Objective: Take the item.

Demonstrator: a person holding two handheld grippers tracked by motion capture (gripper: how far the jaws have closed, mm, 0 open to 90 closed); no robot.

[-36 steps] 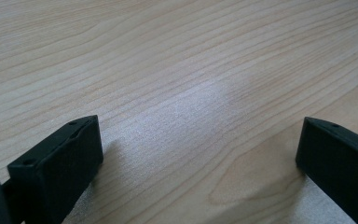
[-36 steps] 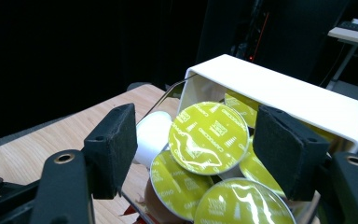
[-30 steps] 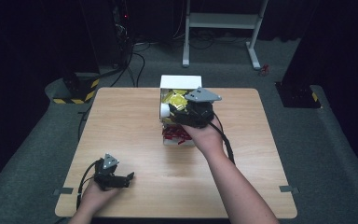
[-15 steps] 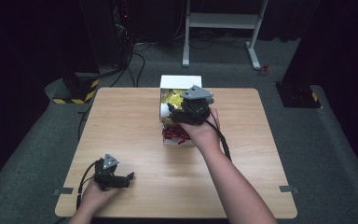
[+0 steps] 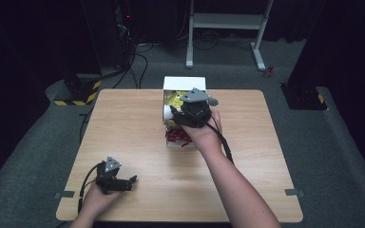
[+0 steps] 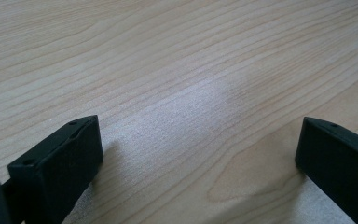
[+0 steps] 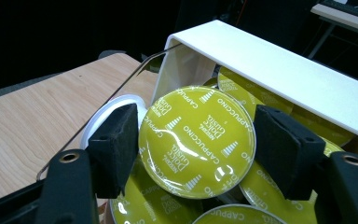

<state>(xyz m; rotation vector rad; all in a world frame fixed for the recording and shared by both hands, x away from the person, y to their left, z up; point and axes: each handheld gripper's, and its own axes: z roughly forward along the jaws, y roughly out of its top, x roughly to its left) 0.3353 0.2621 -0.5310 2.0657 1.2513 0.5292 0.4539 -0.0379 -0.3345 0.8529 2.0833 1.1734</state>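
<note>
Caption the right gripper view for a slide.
Right hand-held gripper closing on a yellow-green cappuccino capsule in the white box.

Pale wooden table (image 6: 177,70) showing fine grain, smooth with a soft satin sheen. Round yellow-green foil-lidded coffee capsule (image 7: 196,140) catching glossy highlights, lid slightly crinkled. White box (image 7: 279,65) looking like matt card, possibly plastic. Thin wire (image 7: 121,86) gleaming like metal. Right gripper (image 7: 196,144) pads (image 7: 114,144) appearing matt black, foam-like. Left gripper (image 6: 198,158) pads (image 6: 58,168) also reading as matt black.

Lab / test bay, dim.
Lone wooden table (image 5: 138,118) on grey carpet (image 5: 38,142), hazard-striped base (image 5: 78,92), floor cables (image 5: 138,57), white frame stand (image 5: 228,21).
</note>
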